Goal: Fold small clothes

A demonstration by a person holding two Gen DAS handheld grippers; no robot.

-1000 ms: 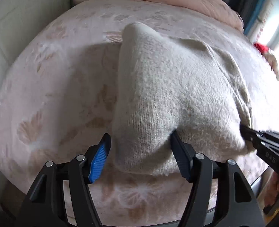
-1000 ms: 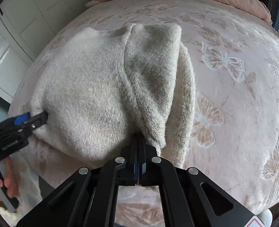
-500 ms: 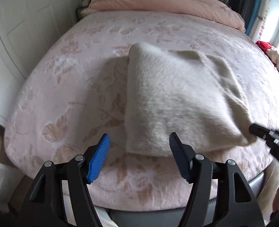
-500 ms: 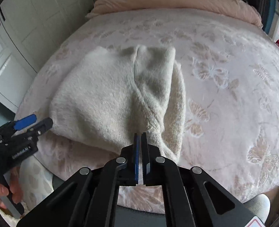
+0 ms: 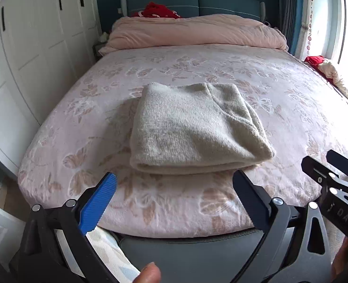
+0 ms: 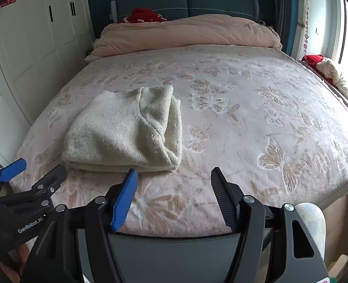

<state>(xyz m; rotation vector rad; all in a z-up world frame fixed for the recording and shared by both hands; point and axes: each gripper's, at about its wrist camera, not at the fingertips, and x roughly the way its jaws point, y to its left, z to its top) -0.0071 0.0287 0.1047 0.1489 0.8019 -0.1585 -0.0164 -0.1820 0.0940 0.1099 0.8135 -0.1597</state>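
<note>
A cream knitted sweater (image 5: 195, 132) lies folded into a thick rectangle on the pink butterfly bedspread (image 5: 221, 75), near the foot of the bed. It also shows in the right wrist view (image 6: 126, 132). My left gripper (image 5: 174, 188) is open and empty, just short of the sweater's near edge. My right gripper (image 6: 174, 184) is open and empty, to the right of the sweater's near corner. Each gripper shows at the edge of the other's view: the right one (image 5: 327, 172), the left one (image 6: 35, 172).
A rolled pink duvet (image 5: 197, 33) lies at the head of the bed, with a red item (image 5: 157, 9) behind it. White wardrobes (image 5: 32, 35) stand on the left. Red and cream cloth (image 5: 325, 68) lies by the window on the right. The dark bed frame (image 5: 197, 245) runs below the grippers.
The right gripper has opened and let go of the sweater. Both grippers have drawn back from the sweater towards the foot of the bed. The sweater now lies flat and folded.
</note>
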